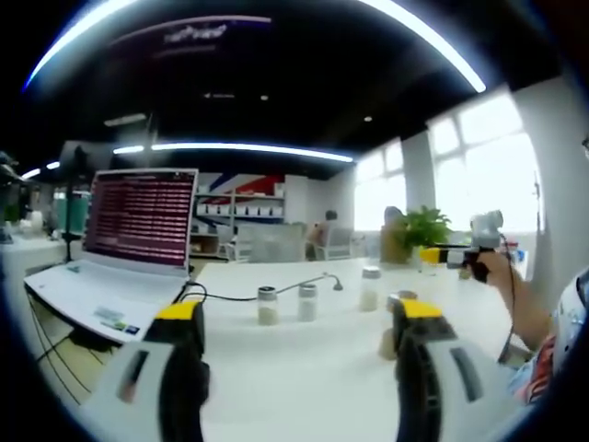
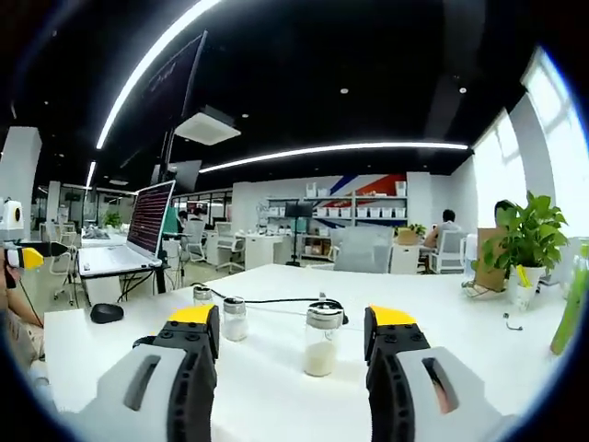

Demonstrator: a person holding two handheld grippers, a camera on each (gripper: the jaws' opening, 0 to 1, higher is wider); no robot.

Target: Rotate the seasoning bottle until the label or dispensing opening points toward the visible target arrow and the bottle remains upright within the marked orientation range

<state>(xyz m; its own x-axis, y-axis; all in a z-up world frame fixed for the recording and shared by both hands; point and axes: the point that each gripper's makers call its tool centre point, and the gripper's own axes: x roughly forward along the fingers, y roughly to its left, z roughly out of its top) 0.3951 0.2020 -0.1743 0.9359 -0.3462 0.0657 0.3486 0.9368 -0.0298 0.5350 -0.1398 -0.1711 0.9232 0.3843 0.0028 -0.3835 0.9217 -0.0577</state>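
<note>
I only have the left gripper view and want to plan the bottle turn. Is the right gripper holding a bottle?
Observer: No. In the right gripper view, the right gripper is open, with its jaws wide apart and closed on nothing.
Operator: What stands ahead of it?
Observer: A seasoning bottle stands upright on the white table beyond the jaws. It has a silver cap and is roughly a third full of white grains.
Operator: Is there anything by the laptop that I should avoid?
Observer: A black mouse lies on the table near the laptop.
</note>
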